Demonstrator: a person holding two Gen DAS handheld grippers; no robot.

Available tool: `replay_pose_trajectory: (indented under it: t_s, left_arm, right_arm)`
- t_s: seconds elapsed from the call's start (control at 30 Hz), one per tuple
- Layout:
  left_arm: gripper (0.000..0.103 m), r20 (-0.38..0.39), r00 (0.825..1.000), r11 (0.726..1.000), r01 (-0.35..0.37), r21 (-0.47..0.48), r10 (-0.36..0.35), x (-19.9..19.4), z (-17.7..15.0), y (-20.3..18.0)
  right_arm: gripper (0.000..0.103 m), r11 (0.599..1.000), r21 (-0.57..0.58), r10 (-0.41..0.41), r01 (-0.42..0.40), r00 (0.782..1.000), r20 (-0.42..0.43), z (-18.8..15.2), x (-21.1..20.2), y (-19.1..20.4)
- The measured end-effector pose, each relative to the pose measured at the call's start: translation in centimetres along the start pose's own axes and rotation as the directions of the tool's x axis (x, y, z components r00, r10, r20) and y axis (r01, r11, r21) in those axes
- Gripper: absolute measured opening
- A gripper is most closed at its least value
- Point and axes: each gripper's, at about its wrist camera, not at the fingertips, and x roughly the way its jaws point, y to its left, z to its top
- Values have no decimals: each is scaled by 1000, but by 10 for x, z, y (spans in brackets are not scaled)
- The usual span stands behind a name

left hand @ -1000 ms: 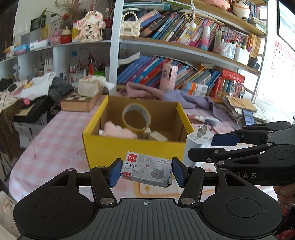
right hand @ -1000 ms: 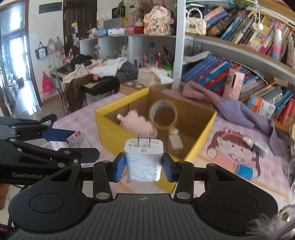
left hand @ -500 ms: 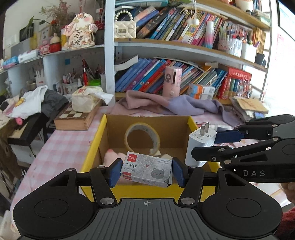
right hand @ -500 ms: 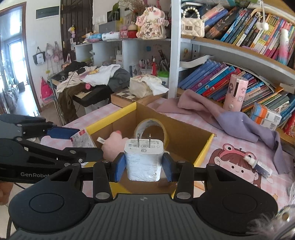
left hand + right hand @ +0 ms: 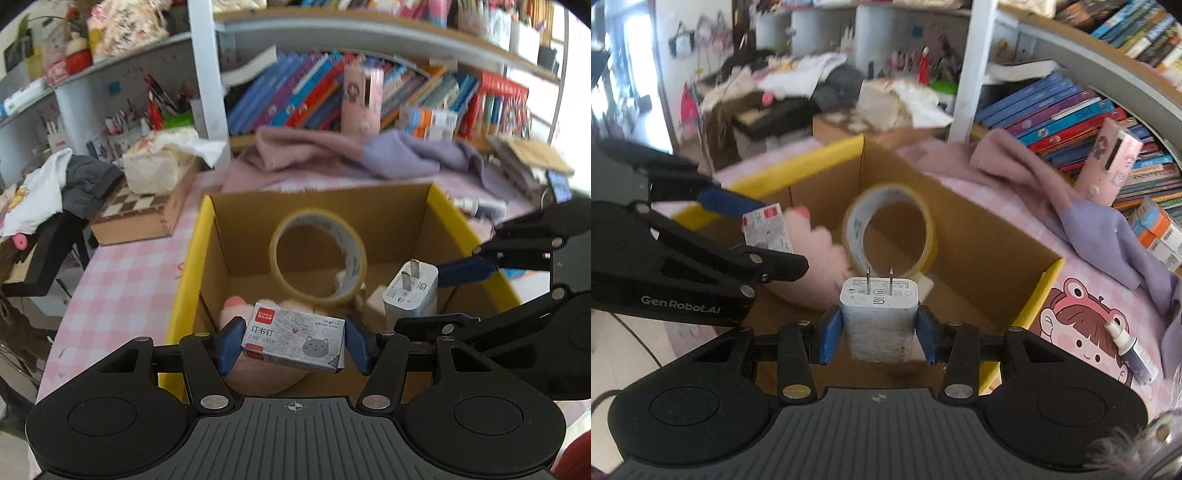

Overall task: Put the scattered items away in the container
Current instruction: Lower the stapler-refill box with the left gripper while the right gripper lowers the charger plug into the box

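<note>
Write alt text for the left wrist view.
The left gripper holds a small staple box over an open yellow cardboard box containing a tape roll. Beside it, the right gripper holds a white charger.

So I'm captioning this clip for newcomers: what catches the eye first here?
The two grippers side by side above the open yellow box: the left gripper clamps a small staples box with a cat on it, and the right gripper clamps a white charger, prongs up. Inside the box, a tape roll stands on edge beside a pink plush toy.
</note>
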Motion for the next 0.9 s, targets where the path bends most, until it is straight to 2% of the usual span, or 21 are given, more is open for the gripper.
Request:
replay_pose_trajectory:
  t_s: [0.13, 0.23, 0.4, 0.6, 0.73, 0.9]
  left_arm:
    - [57, -33, 999, 1000, -1, 21, 1, 10, -2, -3]
    - [57, -60, 998, 1000, 3, 13, -2, 16, -2, -1]
    - [57, -93, 996, 999, -11, 51, 15, 23, -3, -5]
    - [60, -96, 995, 998, -26, 58, 31, 22, -4, -6]
    - [71, -75, 994, 995, -75, 61, 79, 17, -7, -7]
    - [76, -32, 994, 994, -100, 51, 102, 2, -5, -5]
  right_arm:
    - [41, 1000, -23, 12, -13, 999, -50, -2, 12, 0]
    - [41, 1000, -25, 17, -18, 997, -70, -1, 16, -2]
    - [41, 999, -35, 18, -21, 995, -93, 1, 21, -2]
    - [42, 999, -30, 12, -15, 995, -97, 2, 20, -1]
    - [45, 1000, -23, 8, -10, 997, -82, 2, 16, -2]
    - [51, 1000, -16, -11, 11, 999, -42, 4, 2, 1]
